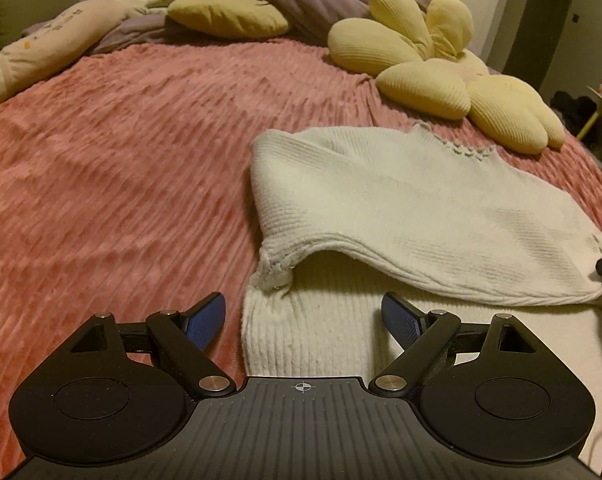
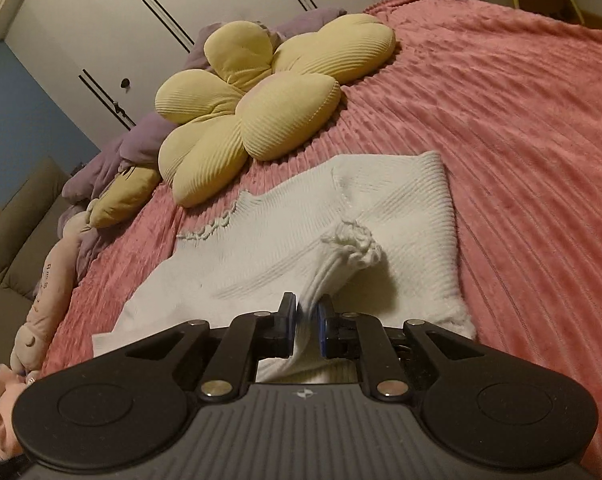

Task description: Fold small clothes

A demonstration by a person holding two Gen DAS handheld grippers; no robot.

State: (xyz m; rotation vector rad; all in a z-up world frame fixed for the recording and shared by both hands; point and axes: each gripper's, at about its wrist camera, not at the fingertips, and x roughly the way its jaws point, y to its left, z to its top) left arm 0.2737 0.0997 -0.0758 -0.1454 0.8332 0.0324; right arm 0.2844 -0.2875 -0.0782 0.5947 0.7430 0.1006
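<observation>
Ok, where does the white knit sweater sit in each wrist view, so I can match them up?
Left wrist: white sweater right of centre on the pink bedspread, ahead of the open left gripper.
Right wrist: sweater centre frame, a sleeve pinched by the right gripper.
Shared landmark: yellow flower cushion beyond the sweater.

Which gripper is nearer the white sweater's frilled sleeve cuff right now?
Right. The right gripper is shut on the sleeve just behind the frilled cuff. The left gripper hangs open above the white sweater at its near ribbed edge, gripping nothing.
</observation>
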